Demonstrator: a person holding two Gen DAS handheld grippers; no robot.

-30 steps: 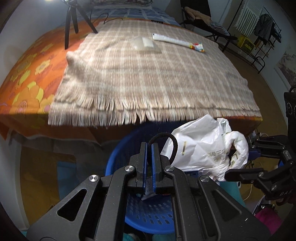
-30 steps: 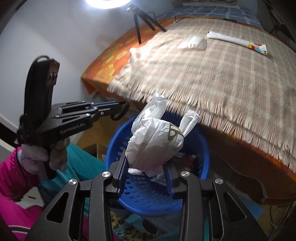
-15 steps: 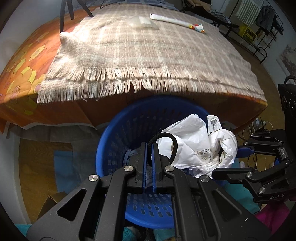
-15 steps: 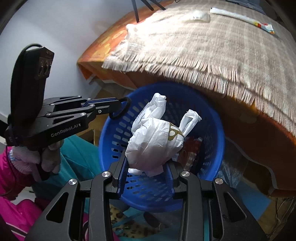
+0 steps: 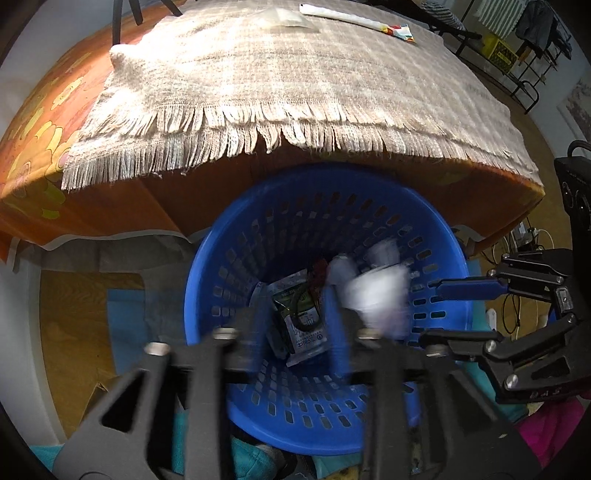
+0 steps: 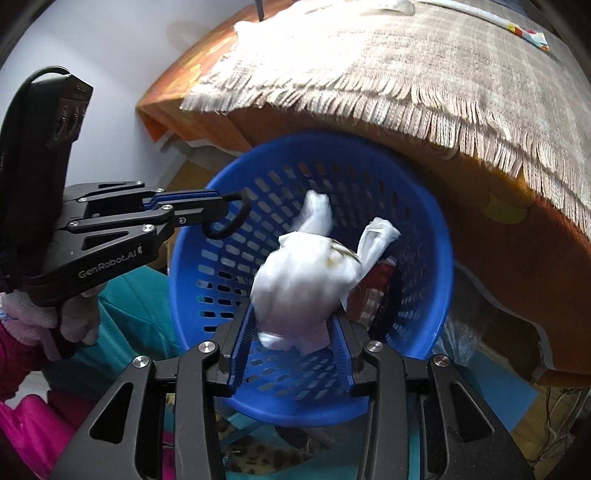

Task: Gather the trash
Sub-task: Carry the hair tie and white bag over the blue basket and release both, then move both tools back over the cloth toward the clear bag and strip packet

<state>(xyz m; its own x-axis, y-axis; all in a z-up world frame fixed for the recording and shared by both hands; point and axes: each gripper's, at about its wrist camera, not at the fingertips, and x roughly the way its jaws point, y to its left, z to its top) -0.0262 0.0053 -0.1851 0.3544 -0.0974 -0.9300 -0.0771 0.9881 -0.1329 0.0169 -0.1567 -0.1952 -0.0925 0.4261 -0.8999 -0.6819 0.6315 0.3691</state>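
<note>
Both grippers' fingers have just been opening over the blue basket (image 5: 424, 221); the left gripper (image 5: 291, 325) holds nothing, the white bag (image 6: 306, 280) sits loose in the right gripper (image 6: 291, 354); a wrapper (image 5: 354, 14) remains on the bed (image 5: 295, 74).

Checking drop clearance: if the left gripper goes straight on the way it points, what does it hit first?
Left gripper, jaws just been opening with nothing clamped between them: probably the black loop, then the green-white packet lying in the blue basket; depth unclear.
</note>
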